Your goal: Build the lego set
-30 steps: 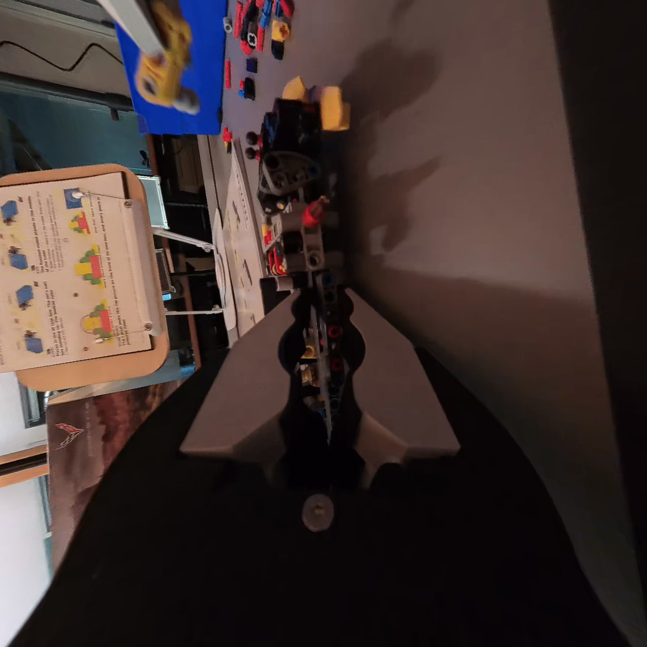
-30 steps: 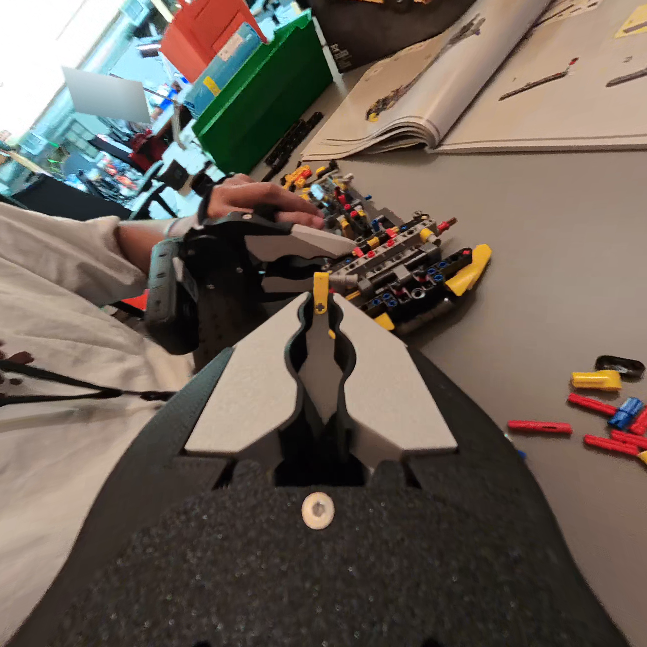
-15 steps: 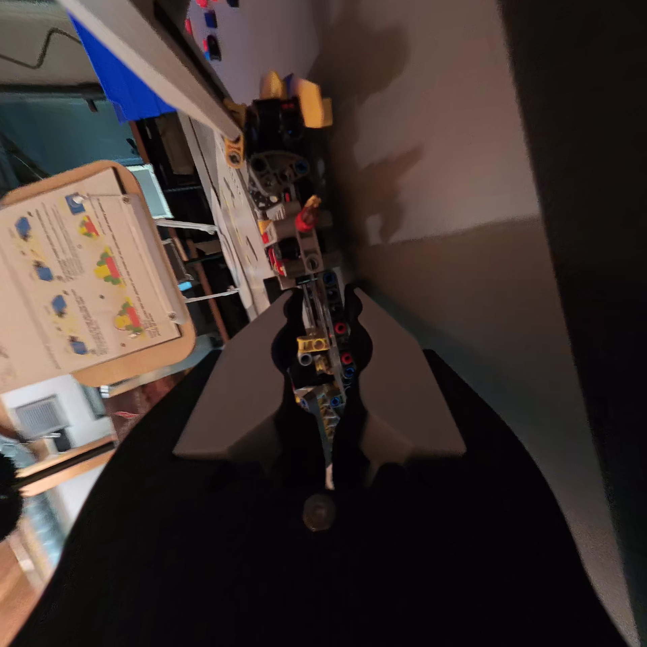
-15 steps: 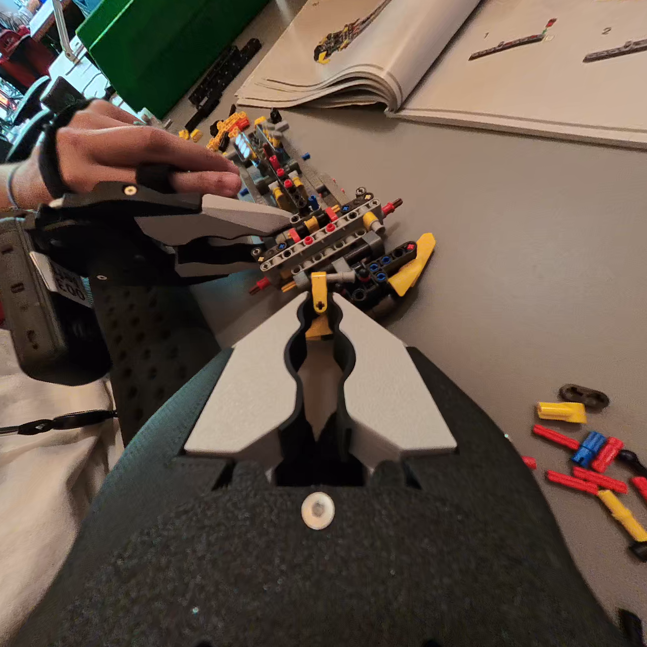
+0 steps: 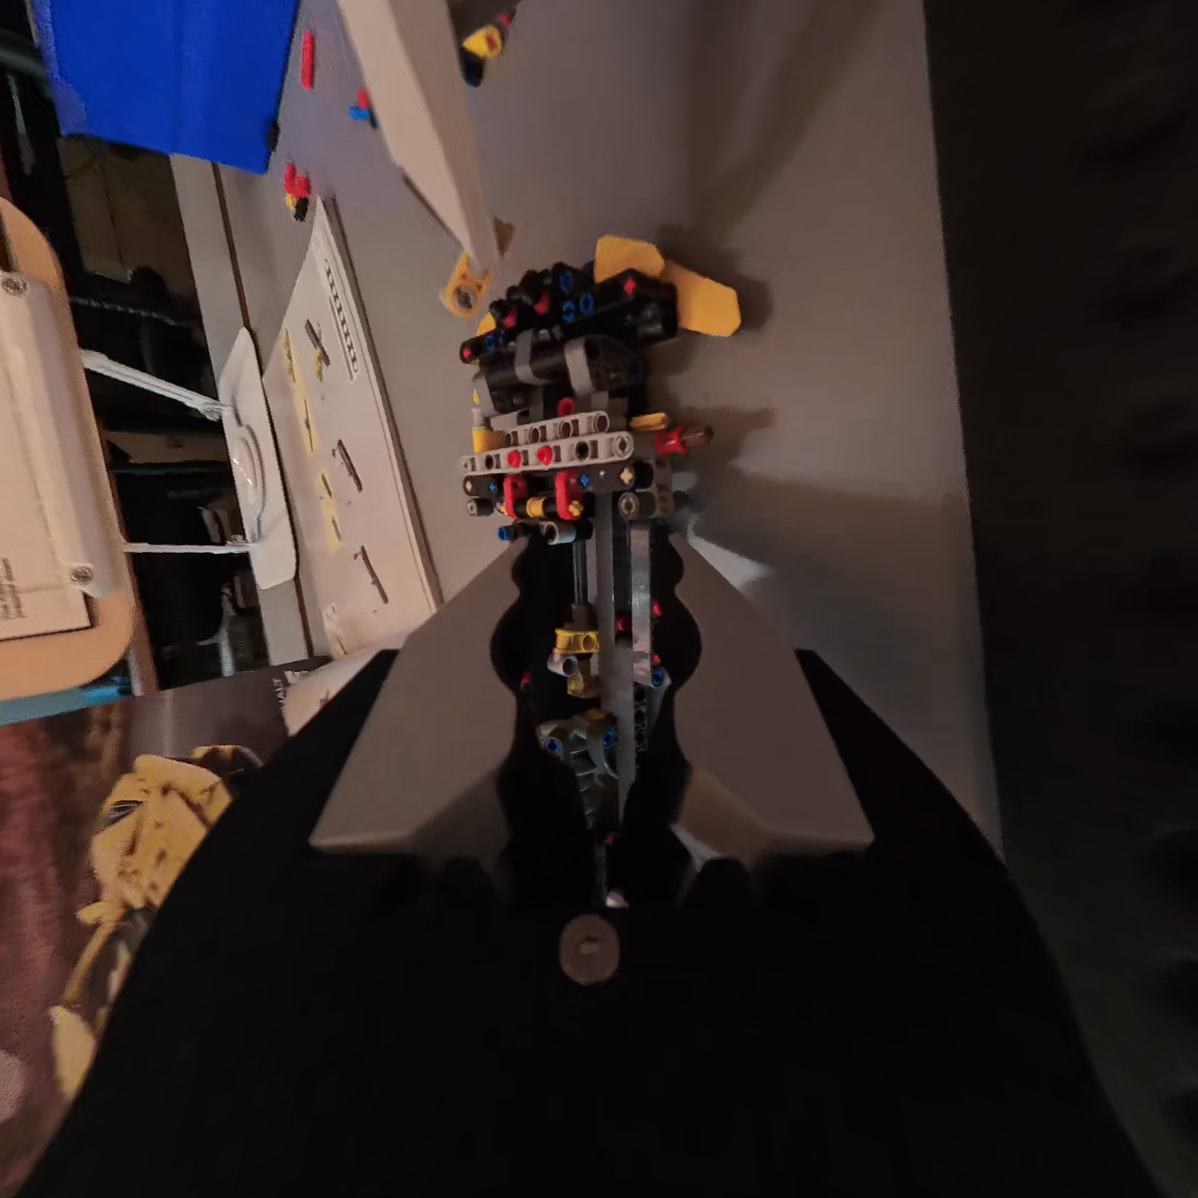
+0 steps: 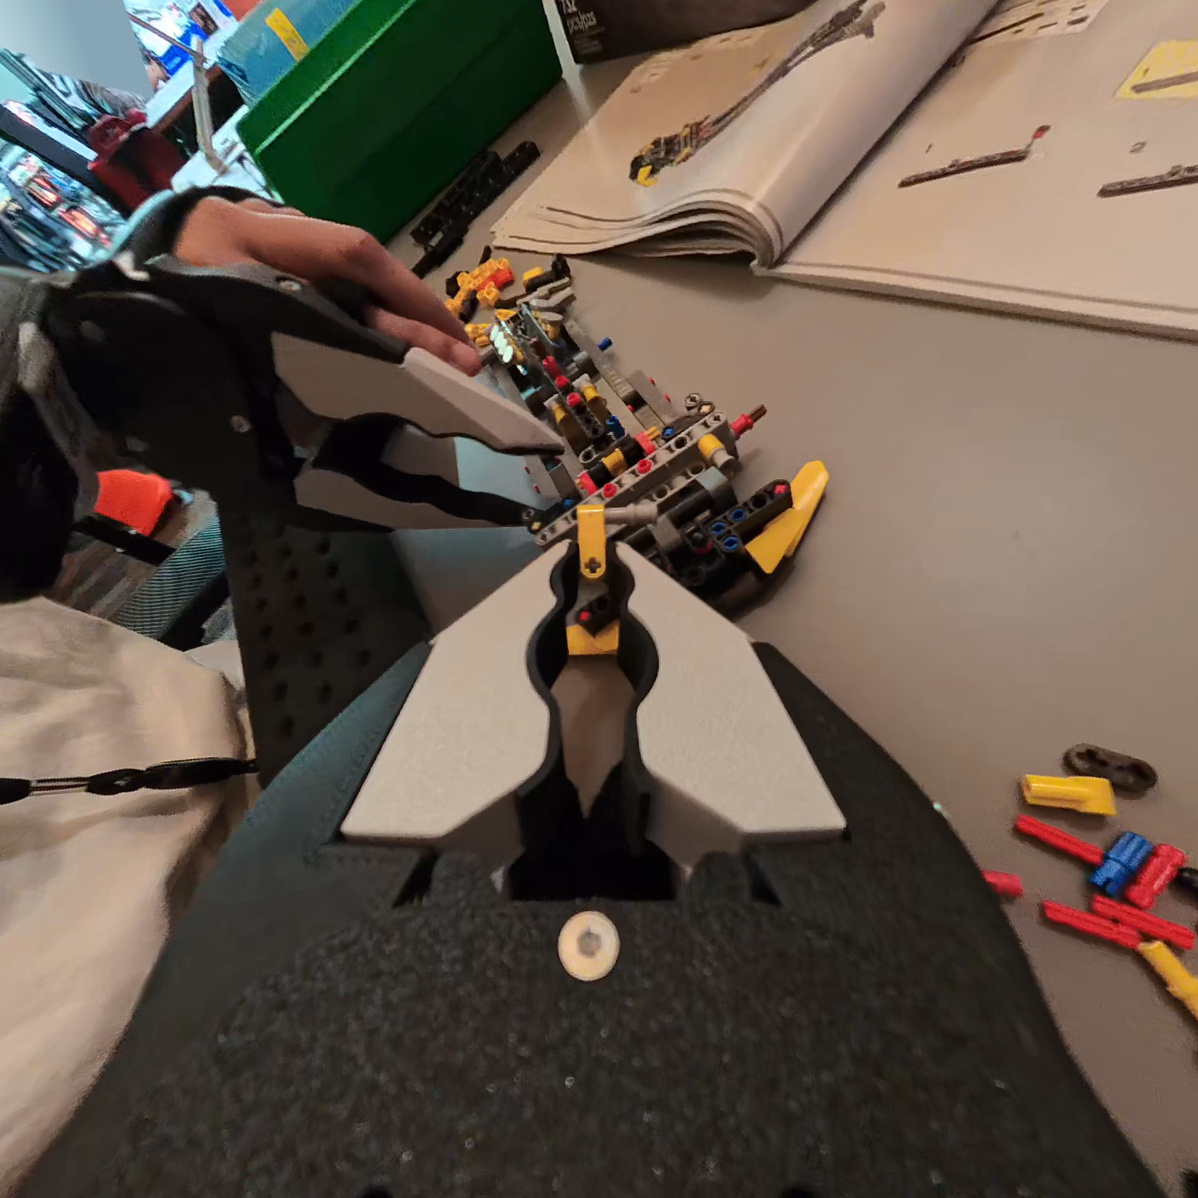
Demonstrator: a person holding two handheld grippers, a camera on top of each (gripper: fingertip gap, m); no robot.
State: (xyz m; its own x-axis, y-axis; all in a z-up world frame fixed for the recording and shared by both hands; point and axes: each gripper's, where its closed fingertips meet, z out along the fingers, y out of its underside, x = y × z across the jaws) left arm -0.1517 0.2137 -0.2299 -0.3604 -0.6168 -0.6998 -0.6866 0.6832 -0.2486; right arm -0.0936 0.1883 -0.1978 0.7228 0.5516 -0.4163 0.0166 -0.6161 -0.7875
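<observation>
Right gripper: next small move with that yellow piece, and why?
Probably ease the right gripper forward, pressing the yellow piece onto the grey pin. The piece is pinched at the fingertips, its upper end already at the pin on the model's near edge, while the left gripper clamps the model steady on the table.

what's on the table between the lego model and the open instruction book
In the right wrist view the grey table is bare between the lego model and the open instruction book; loose pieces lie only near the model's far end.
</observation>
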